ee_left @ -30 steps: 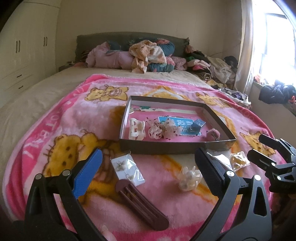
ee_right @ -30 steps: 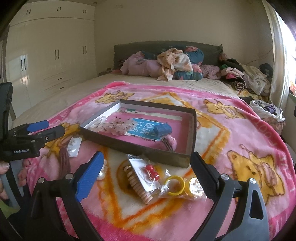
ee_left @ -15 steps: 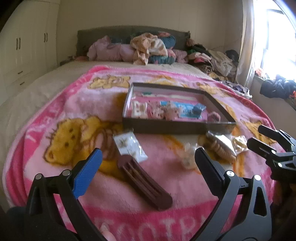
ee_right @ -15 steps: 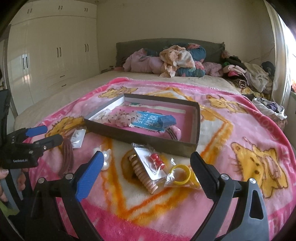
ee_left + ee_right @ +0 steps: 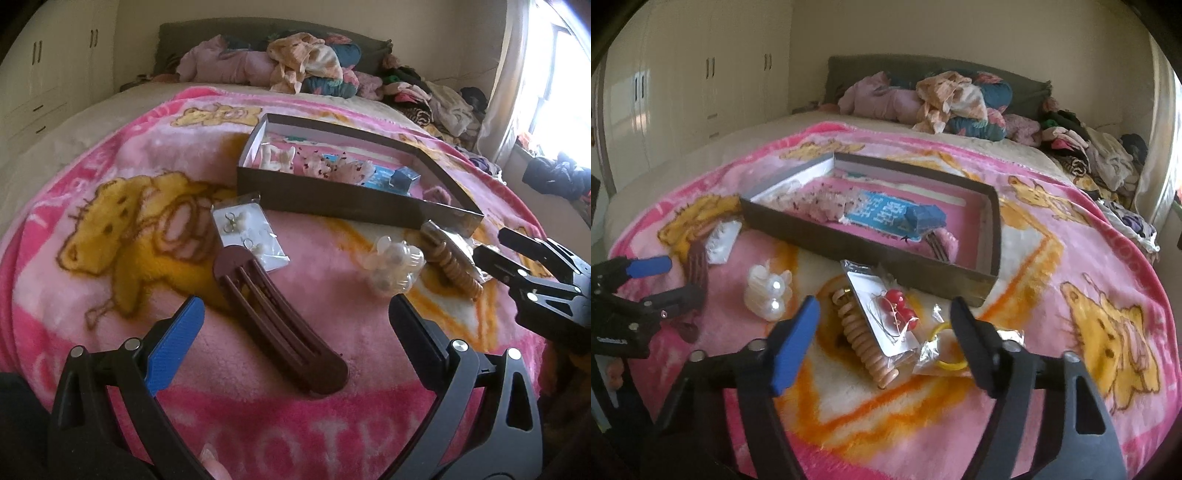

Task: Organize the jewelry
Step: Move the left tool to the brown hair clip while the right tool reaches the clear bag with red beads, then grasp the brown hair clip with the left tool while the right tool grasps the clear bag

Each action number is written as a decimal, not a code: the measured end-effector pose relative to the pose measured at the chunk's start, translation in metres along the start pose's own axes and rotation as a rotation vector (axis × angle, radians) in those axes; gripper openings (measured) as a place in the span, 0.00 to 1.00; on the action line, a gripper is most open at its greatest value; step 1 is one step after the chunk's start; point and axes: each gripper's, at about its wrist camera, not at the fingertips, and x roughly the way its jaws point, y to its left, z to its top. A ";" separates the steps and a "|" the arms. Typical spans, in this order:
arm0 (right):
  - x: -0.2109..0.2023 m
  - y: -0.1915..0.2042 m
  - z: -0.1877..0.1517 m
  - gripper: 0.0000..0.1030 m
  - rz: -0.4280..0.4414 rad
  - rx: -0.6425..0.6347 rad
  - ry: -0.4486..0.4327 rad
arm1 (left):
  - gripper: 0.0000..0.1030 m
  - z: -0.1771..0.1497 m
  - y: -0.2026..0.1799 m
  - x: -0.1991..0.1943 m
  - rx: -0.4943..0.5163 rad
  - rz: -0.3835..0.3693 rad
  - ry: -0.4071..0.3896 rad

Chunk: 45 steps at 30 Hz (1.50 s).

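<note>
A dark shallow box [image 5: 351,206] [image 5: 849,245] with hair pieces and a blue card inside lies on the pink blanket. In front of it are a dark red hair clip [image 5: 280,325], a white earring packet [image 5: 251,232], a pearl clip [image 5: 395,266] [image 5: 768,291], a wooden bead bracelet [image 5: 864,343], a packet of red beads [image 5: 895,314] and a bagged yellow ring [image 5: 947,363]. My left gripper [image 5: 295,310] [image 5: 681,277] stands open over the hair clip. The jaws of my right gripper [image 5: 884,304] [image 5: 491,242] are closing around the red-bead packet and bracelet, with the pads clear of both.
The pink cartoon blanket [image 5: 1071,258] covers a bed. Piled clothes [image 5: 942,99] lie at the headboard and along the right side. White wardrobes [image 5: 683,92] stand at the left, and a bright window [image 5: 561,74] is at the right.
Both grippers have sunk closer to the blanket. The right jaws have narrowed around the red-bead packet. The left jaws stay wide, now nearer the dark red hair clip.
</note>
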 end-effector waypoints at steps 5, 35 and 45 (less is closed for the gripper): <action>0.019 -0.002 0.000 0.47 -0.002 -0.031 0.054 | 0.89 -0.002 0.003 0.012 -0.038 -0.008 0.031; -0.005 -0.025 0.005 0.24 0.127 0.118 -0.016 | 0.20 0.002 -0.015 -0.003 0.018 -0.087 0.041; -0.025 -0.035 0.003 0.24 0.110 0.147 -0.050 | 0.20 0.024 -0.031 -0.010 0.065 -0.101 -0.024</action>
